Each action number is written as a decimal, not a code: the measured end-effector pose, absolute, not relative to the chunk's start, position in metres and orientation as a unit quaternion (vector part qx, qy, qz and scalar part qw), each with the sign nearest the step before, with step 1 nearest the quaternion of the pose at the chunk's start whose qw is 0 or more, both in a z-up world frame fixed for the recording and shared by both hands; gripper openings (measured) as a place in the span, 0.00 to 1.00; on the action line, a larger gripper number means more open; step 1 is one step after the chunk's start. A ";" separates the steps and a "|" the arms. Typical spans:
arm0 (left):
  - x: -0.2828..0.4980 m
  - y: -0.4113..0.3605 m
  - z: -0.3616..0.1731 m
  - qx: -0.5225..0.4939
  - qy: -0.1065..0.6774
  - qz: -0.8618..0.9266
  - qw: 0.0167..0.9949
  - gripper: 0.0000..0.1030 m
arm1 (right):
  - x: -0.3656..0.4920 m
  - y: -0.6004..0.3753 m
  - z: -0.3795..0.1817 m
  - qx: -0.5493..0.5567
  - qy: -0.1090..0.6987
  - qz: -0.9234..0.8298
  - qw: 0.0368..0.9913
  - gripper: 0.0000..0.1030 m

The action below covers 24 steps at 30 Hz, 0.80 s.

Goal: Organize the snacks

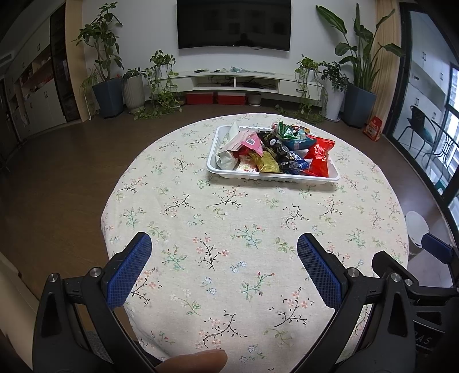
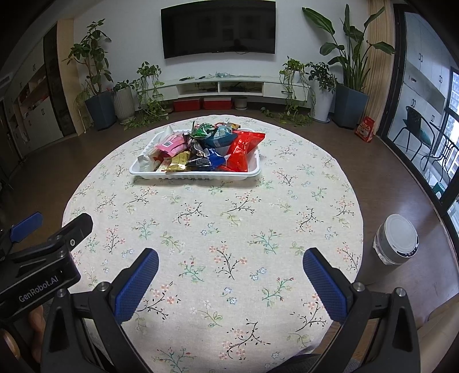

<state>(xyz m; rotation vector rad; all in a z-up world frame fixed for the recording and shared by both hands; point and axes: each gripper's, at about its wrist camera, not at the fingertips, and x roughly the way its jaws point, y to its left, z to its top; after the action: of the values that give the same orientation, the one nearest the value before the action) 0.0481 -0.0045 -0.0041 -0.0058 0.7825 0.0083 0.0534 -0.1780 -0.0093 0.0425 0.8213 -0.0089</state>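
A white tray (image 1: 249,175) (image 2: 183,174) stands on the far half of the round table, heaped with snack packets. Among them are a red bag (image 1: 320,155) (image 2: 243,149), a pink packet (image 1: 250,142) (image 2: 169,145), a gold packet (image 1: 268,164) (image 2: 179,159) and a green-blue bag (image 1: 292,134) (image 2: 215,133). My left gripper (image 1: 223,244) hangs open over the near part of the table, nothing between its blue pads. My right gripper (image 2: 231,259) is open too, beside it on the right. Both are well short of the tray.
The table wears a floral cloth (image 1: 229,218) (image 2: 218,218). A white bin (image 2: 397,244) stands on the floor at the right. Behind the table are a TV (image 1: 233,23), a low cabinet and potted plants. A fingertip (image 1: 198,361) shows at the bottom edge.
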 end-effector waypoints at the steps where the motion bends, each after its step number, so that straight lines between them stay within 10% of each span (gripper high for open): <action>1: 0.048 -0.005 -0.004 -0.002 0.381 0.005 0.924 1.00 | 0.052 -0.179 -0.010 0.020 0.400 -0.004 0.916 1.00; 24: 0.048 -0.004 -0.007 -0.002 0.383 0.005 0.924 1.00 | 0.050 -0.181 -0.015 0.018 0.403 -0.004 0.915 1.00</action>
<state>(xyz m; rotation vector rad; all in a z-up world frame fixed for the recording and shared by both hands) 0.0480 -0.0040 -0.0072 -0.0031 0.7861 0.0093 0.0496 -0.1814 -0.0145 0.0379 0.8290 -0.0083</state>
